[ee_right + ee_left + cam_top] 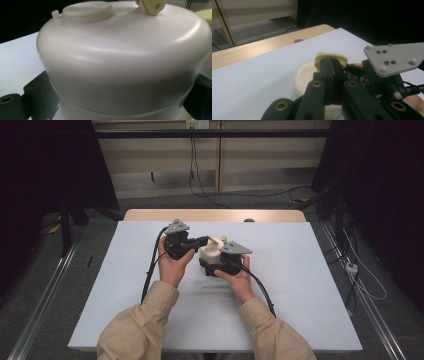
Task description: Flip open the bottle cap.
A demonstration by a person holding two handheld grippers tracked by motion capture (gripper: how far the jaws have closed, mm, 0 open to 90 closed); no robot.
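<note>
**Meanwhile, at mid-table: both grippers on a cream container**

Right now a rounded cream container (pixel 210 254) stands near the middle of the white table cover (pixel 310 285), between the person's two hands. The right gripper (pixel 216 268) comes at it from the near right side; in the right gripper view the container's domed body (pixel 120 62) sits squarely between the two black jaws, one jaw showing at the lower left and the other at the lower right, each pressed against the wall — so this claw is grasping the container low on its body. On the container's top sit a round screw-like cap (pixel 87 10) with a small tab beside it and a pale yellow hinged piece (pixel 151 5).

The left gripper (pixel 202 240) reaches in from the left, held above the container's top. In the left gripper view its jaws stand clenched together, and a pale yellow flap (pixel 331 57) shows at and just behind their tips — it looks pinched there, though the contact itself is hidden by the jaws. The right gripper's grey three-cornered plate (pixel 393 58) sits just beside, to the right.

A wooden table edge (pixel 215 215) runs along the far side of the cover.
</note>
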